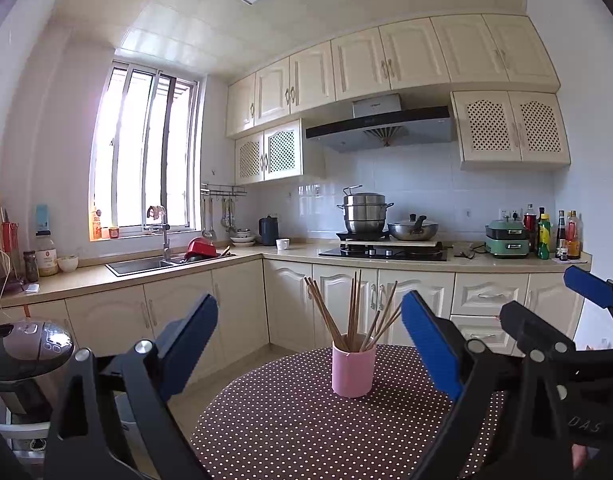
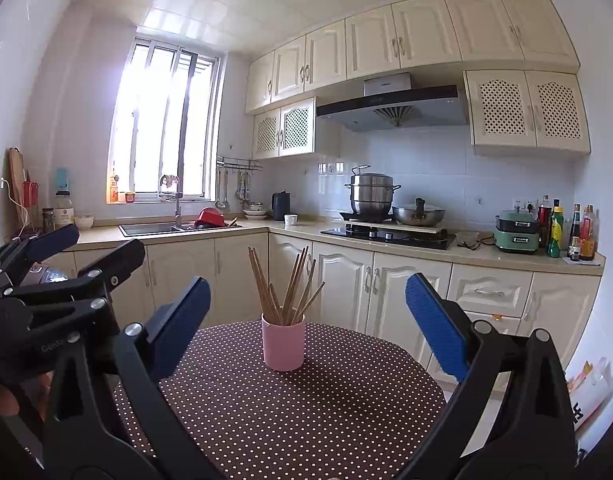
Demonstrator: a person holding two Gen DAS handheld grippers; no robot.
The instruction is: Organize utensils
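A pink cup (image 1: 353,370) (image 2: 283,344) stands upright on the round table with the brown polka-dot cloth (image 1: 298,424) (image 2: 290,408). Several wooden chopsticks (image 1: 354,312) (image 2: 286,288) stick out of it, fanned apart. My left gripper (image 1: 310,344) is open, held above the near part of the table, with nothing between its blue pads (image 1: 430,344). My right gripper (image 2: 306,320) is open too, level with the cup and short of it, empty. In the left wrist view the right gripper (image 1: 546,312) shows at the right; in the right wrist view the left gripper (image 2: 86,252) shows at the left.
Beyond the table runs an L-shaped kitchen counter (image 1: 298,254) with a sink (image 1: 140,266), a stove with a steel pot (image 1: 364,212) and wok (image 1: 412,230), and sauce bottles (image 1: 554,234). A rice cooker (image 1: 26,346) stands left of the table.
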